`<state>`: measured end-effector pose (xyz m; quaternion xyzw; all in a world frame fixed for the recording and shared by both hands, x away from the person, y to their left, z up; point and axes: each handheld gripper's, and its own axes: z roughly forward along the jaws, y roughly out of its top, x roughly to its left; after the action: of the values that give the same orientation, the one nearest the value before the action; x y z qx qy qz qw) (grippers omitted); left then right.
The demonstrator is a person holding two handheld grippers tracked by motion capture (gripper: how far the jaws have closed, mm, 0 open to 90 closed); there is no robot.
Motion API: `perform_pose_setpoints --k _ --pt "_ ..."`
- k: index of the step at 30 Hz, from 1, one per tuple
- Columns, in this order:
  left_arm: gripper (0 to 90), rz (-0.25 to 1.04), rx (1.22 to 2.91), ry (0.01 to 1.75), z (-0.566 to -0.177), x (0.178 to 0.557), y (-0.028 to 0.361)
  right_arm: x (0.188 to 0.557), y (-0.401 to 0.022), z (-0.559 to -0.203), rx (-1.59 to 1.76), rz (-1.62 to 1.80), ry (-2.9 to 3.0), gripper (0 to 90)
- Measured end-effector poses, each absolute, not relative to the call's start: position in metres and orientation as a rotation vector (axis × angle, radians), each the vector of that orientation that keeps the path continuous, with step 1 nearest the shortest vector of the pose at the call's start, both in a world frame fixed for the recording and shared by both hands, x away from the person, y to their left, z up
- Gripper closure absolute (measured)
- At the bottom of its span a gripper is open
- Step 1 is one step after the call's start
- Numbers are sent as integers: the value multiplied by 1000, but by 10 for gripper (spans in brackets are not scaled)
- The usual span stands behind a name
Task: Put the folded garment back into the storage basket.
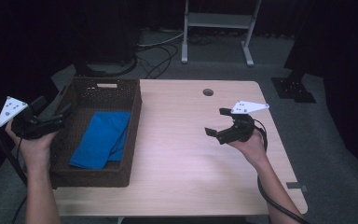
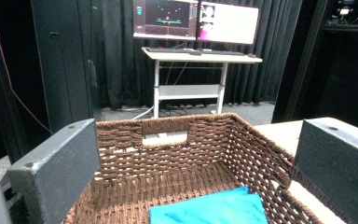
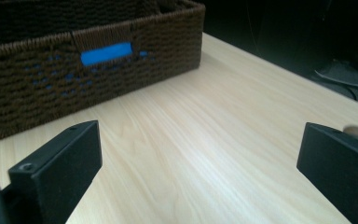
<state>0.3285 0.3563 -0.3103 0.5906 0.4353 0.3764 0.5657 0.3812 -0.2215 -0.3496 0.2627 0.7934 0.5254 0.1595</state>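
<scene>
A: Where is the blue cloth point(image 1: 101, 139) at this moment?

B: It lies folded flat on the floor of the brown woven basket point(image 1: 131, 140), which stands at the left of the worktop point(image 1: 200, 158). In the left gripper view its far corner point(image 2: 209, 209) shows just below the fingers, and in the right gripper view its blue shows through the handle slot point(image 3: 106, 53) in the basket's wall.

A: And the grippers?

B: The left gripper point(image 1: 51, 114) hangs over the basket's left rim, tipped towards the inside, its fingers point(image 2: 56, 168) spread wide with nothing between them. The right gripper point(image 1: 218, 125) is held above bare worktop at the right, well apart from the basket, pointing left towards it; its fingers point(image 3: 60, 163) are spread wide too, and empty.

A: Why hold them like that?

B: My reading is that the cloth is the thing being handled, and the basket is where it belongs. It looks neat and settled, so either it is placed and the hands are clear of it, or the left one is poised to reach in. I cannot tell which.

A: Why does the right hand stay so far off?

B: Probably to keep out of the way. The basket's high walls leave room for one gripper to work from above, and the left is nearer.
</scene>
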Motion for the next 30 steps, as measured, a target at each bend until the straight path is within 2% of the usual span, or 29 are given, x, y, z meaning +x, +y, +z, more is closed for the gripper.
perform_pose_setpoints --k 17,30 --pt "0 892 1386 1024 -310 328 356 350 -287 -394 905 1373 2282 0" --pt "0 886 1404 1019 -311 328 354 329 -312 -430 981 1213 2333 0"
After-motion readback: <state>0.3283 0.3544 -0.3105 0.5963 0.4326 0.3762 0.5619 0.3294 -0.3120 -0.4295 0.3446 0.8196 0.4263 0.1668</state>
